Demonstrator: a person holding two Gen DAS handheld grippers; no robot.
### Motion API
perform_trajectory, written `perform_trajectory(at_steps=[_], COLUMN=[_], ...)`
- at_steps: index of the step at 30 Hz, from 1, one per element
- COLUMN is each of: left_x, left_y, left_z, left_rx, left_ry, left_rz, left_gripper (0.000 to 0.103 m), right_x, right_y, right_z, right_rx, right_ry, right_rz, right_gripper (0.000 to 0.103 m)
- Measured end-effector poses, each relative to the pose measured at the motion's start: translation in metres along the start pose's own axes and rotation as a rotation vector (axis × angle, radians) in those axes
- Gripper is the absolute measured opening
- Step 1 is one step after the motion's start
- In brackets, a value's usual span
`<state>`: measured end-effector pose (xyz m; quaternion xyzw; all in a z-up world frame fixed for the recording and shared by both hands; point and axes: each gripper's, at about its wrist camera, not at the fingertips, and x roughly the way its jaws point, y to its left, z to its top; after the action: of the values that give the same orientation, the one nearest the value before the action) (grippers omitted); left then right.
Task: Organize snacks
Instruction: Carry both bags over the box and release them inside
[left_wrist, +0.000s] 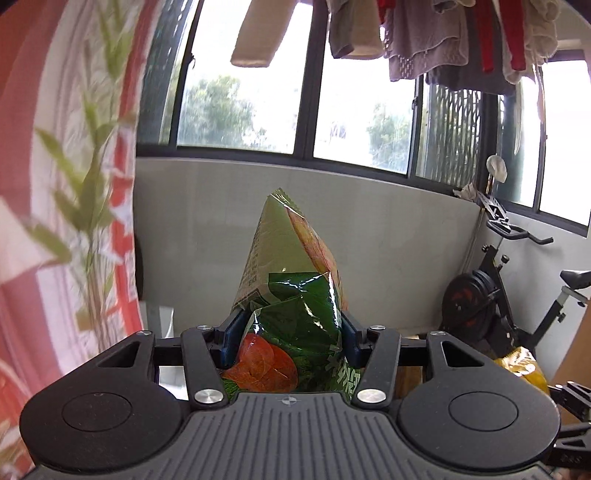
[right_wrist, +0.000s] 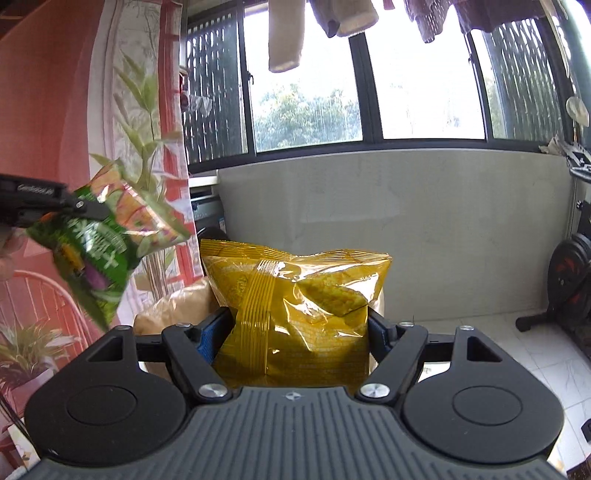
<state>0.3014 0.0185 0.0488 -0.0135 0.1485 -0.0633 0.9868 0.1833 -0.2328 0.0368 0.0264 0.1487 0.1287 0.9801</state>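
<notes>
My left gripper (left_wrist: 291, 328) is shut on a green snack bag (left_wrist: 291, 280) and holds it up in the air, its top pointing at the window wall. The same green bag (right_wrist: 110, 236) and the left gripper (right_wrist: 88, 208) show at the left of the right wrist view. My right gripper (right_wrist: 295, 328) is shut on a yellow snack bag (right_wrist: 295, 295), also held up in the air. A corner of the yellow bag (left_wrist: 521, 365) shows at the lower right of the left wrist view.
A red and white curtain with leaf print (left_wrist: 55, 184) hangs close on the left. A grey low wall (right_wrist: 406, 229) under windows lies ahead. An exercise bike (left_wrist: 509, 291) stands at the right. A tan bag (right_wrist: 173, 310) sits behind the yellow one. Laundry (left_wrist: 424, 33) hangs overhead.
</notes>
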Motion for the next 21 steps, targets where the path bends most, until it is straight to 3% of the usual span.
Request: perform_trajectory(at_steps=[3,10,15,21], left_x=[0.031,0.104,0.126,0.136], left_y=[-0.012,-0.018,-0.022,-0.035], left_z=[-0.002,-0.038,-0.065,-0.074], left_rx=[-0.018,-0.02,0.012,0.115], left_ry=[0.024,0.189,0.313,0.369], left_rz=[-0.001,0.046,0.066,0.07], left_gripper=[0.056,0.056,0.056,0.056], right_x=[0.012,0.041,0.057,0.083], right_y=[-0.006,-0.022,-0.03,-0.029], right_z=[0.005,0.011,0.01,0.016], right_rx=[-0.005,0.003,0.01,-0.02], right_ry=[-0.004,0.007,0.04,0.075], right_rz=[-0.014,-0.04,-0.047,-0.055], right_gripper=[0.076,0.076,0.076,0.076])
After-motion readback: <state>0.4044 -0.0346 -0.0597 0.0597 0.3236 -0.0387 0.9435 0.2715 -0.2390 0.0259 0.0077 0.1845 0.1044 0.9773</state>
